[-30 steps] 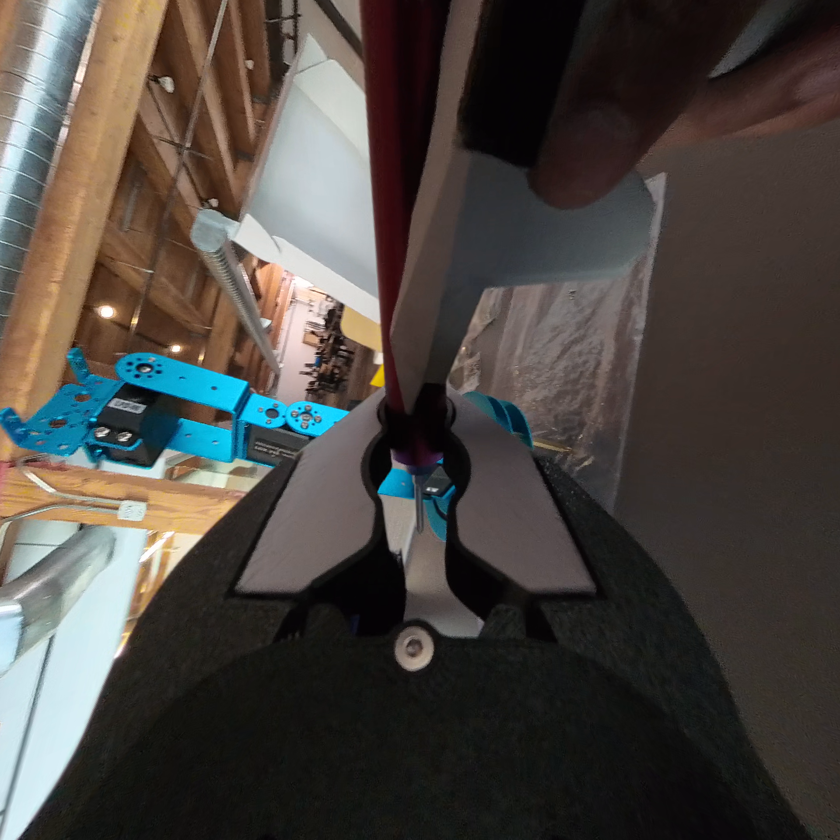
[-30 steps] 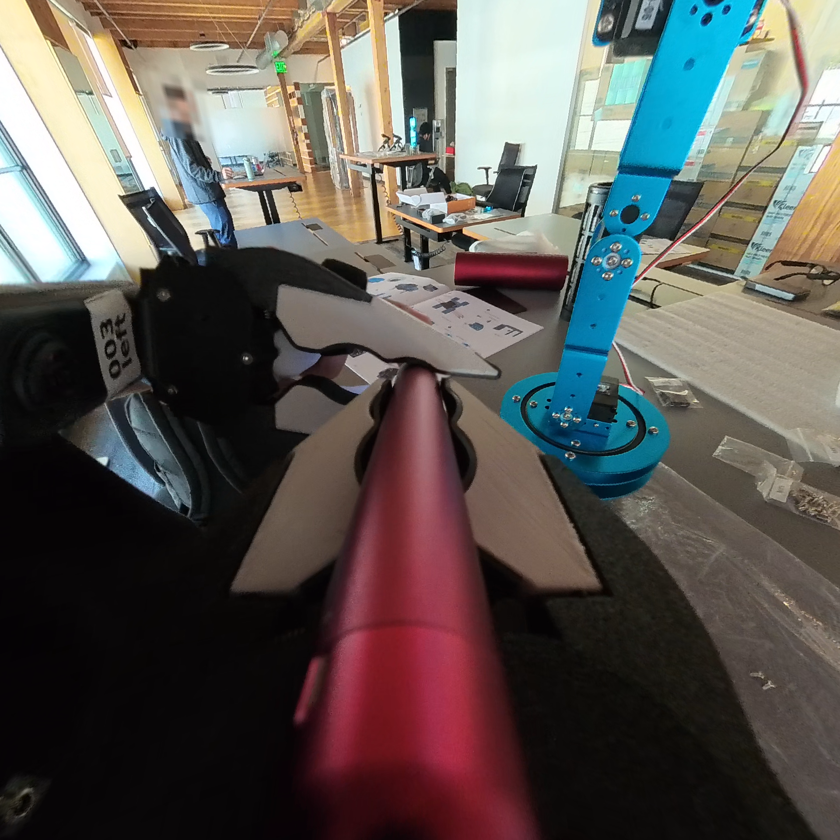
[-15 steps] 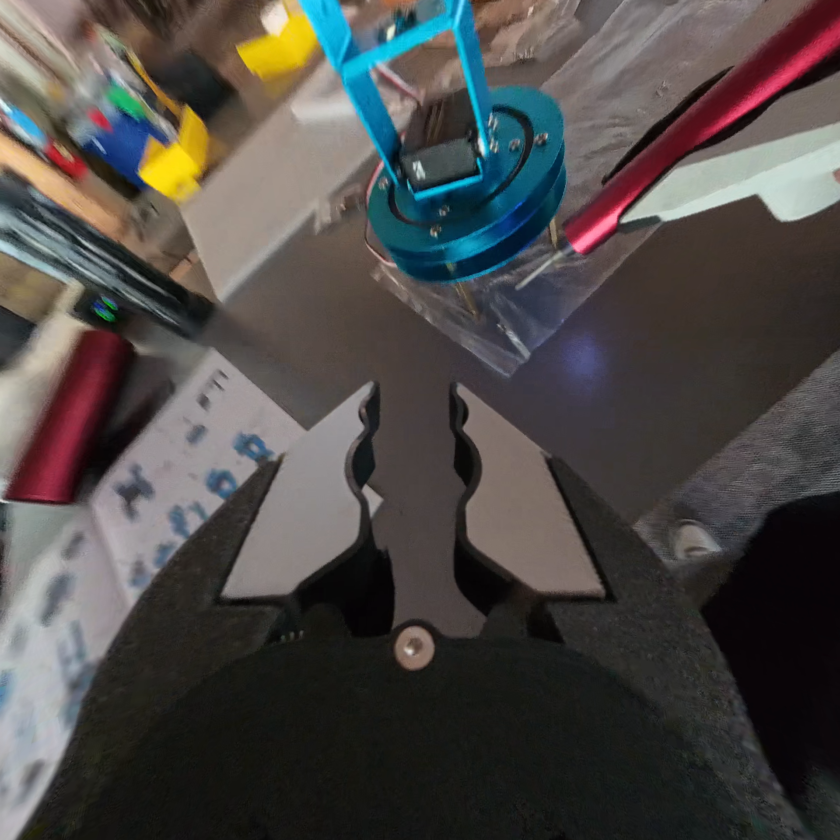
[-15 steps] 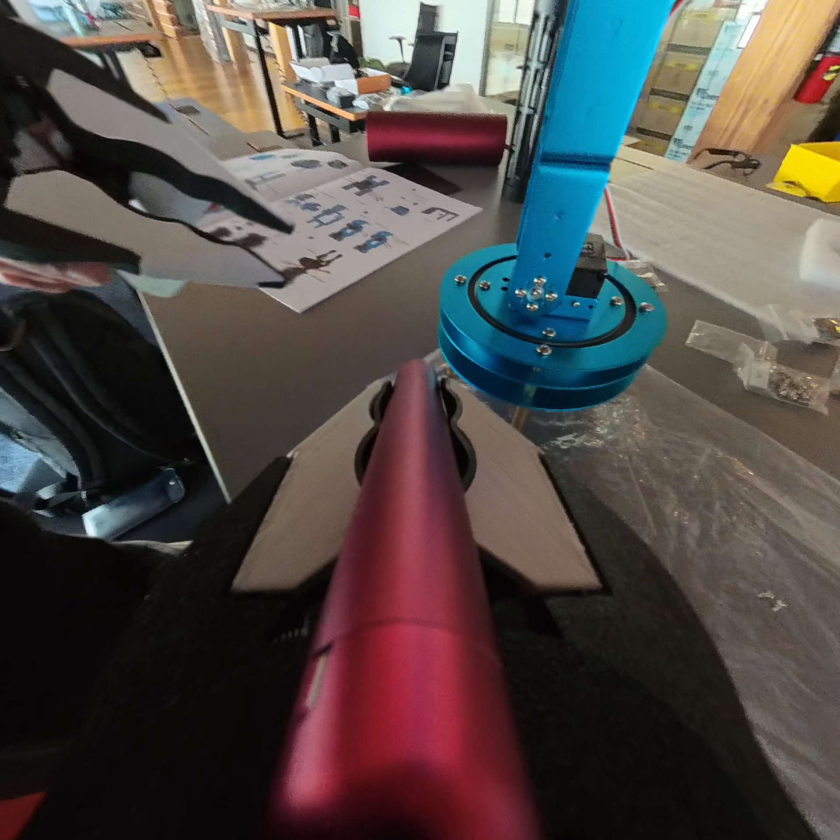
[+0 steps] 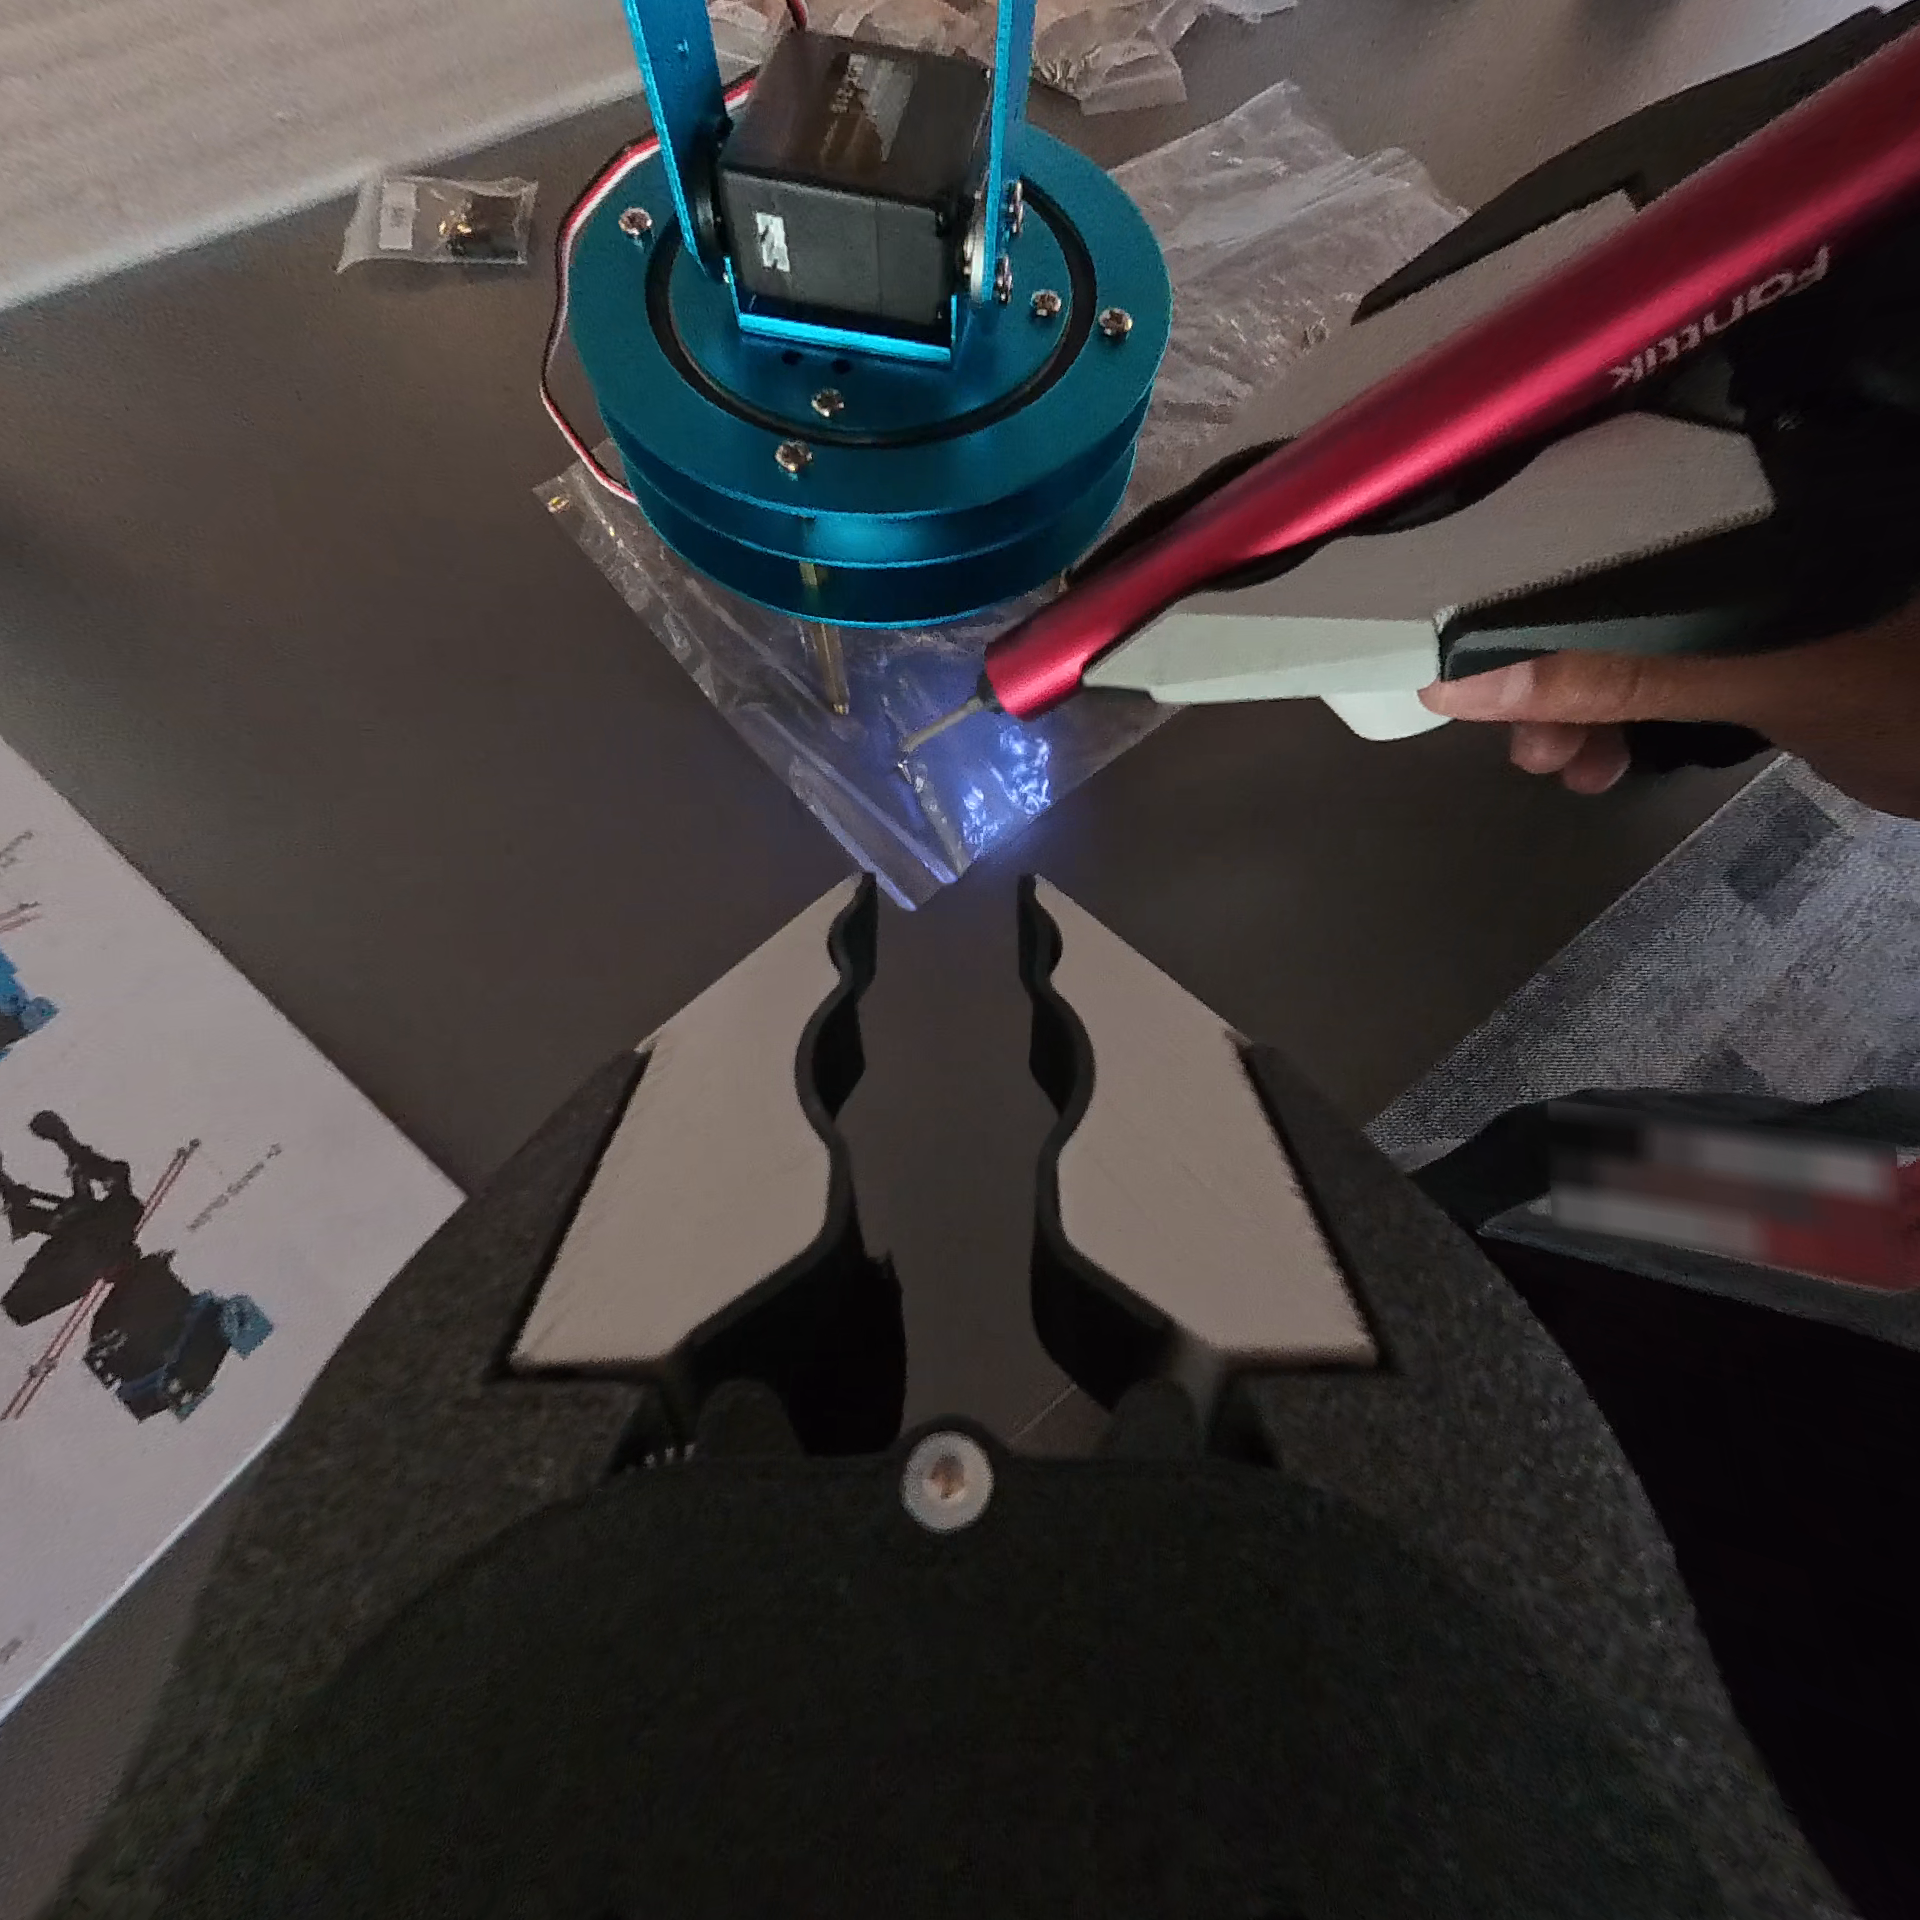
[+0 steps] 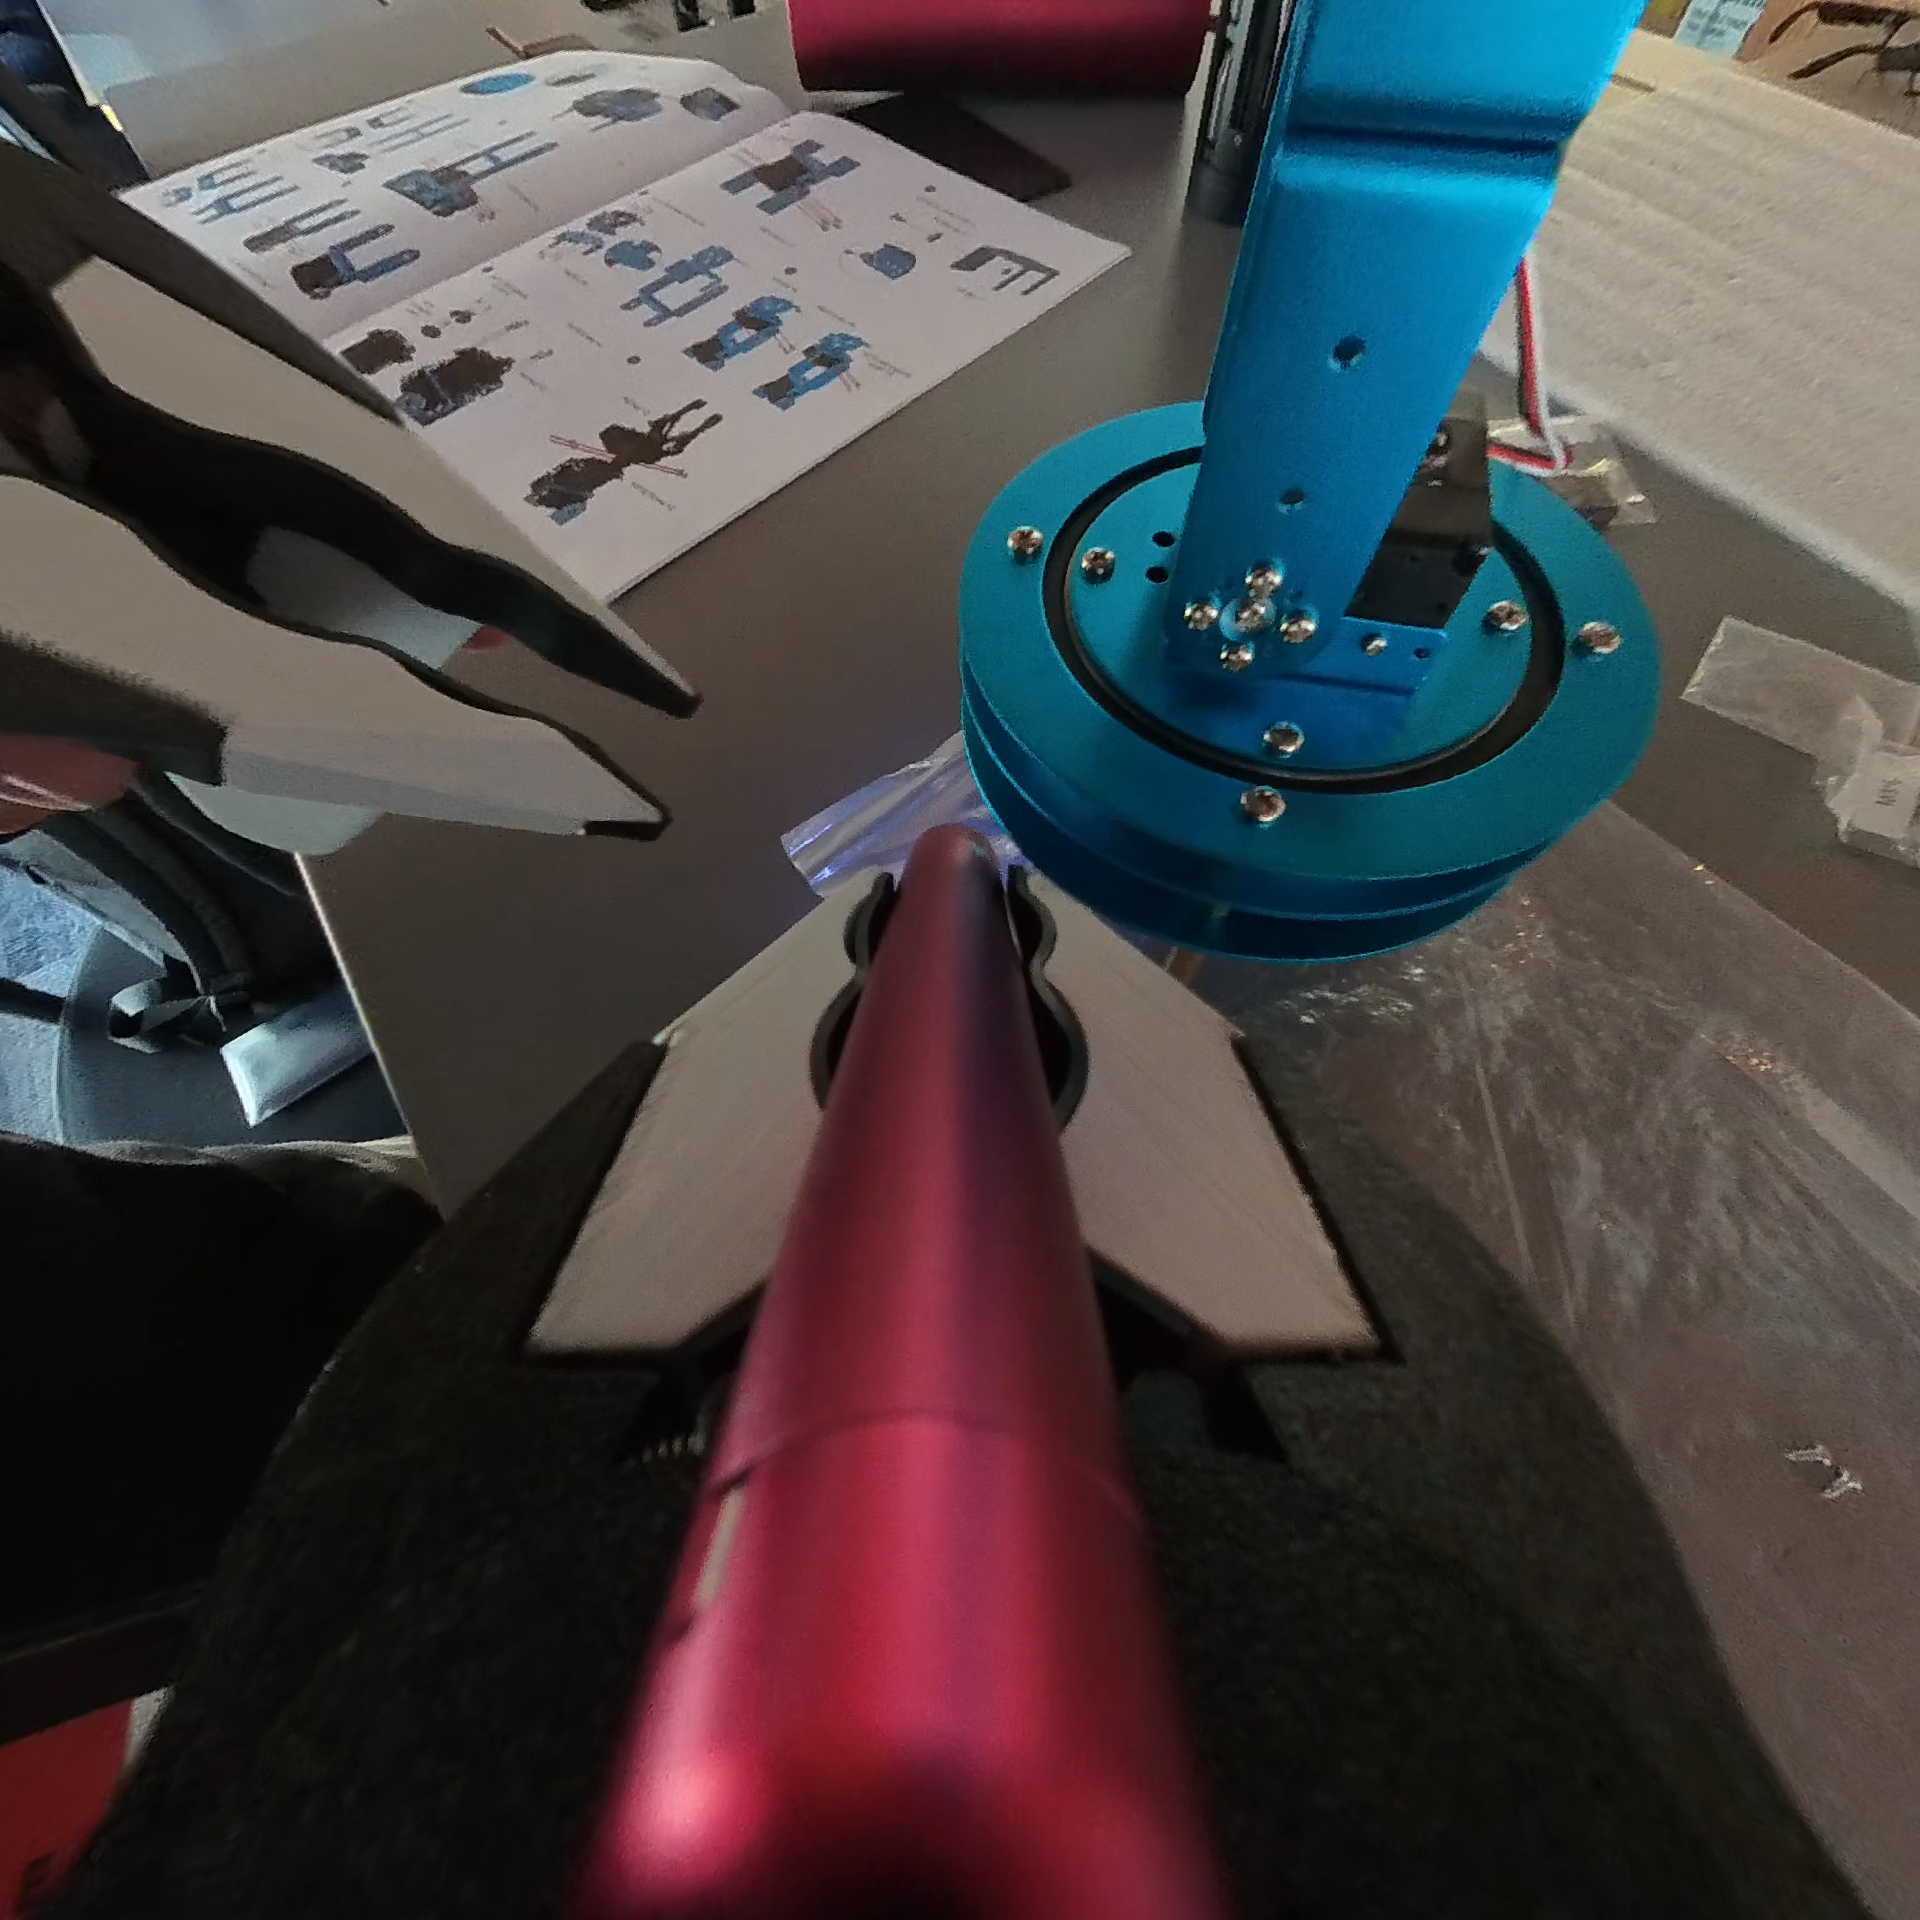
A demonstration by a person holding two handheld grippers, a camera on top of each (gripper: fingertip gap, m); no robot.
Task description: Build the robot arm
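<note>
My right gripper (image 6: 948, 891) is shut on a red electric screwdriver (image 6: 925, 1299). In the left wrist view the screwdriver (image 5: 1455, 416) comes in from the right, its lit bit tip pointing down at a clear plastic sheet (image 5: 914, 748) just in front of the blue round base (image 5: 873, 416) of a small robot arm. The base (image 6: 1299, 748) carries a blue bracket (image 6: 1382, 312) and a black servo (image 5: 852, 218). My left gripper (image 5: 943, 894) is open and empty, hovering over the dark table just short of the sheet's near corner. It also shows in the right wrist view (image 6: 644, 758).
An open instruction booklet (image 6: 623, 312) lies at the far left and also shows in the left wrist view (image 5: 135, 1247). Small bags of screws (image 5: 436, 218) lie behind the base, more at the right (image 6: 1849, 748). A red cylinder (image 6: 987, 42) sits at the back. The table edge (image 6: 353, 987) runs at left. My hands' fingertips stand some 6 centimetres from each other.
My left gripper let go of the screwdriver tip, swung down to face the table and moved close to the sheet. My right gripper lowered the screwdriver tip to the sheet by the base.
</note>
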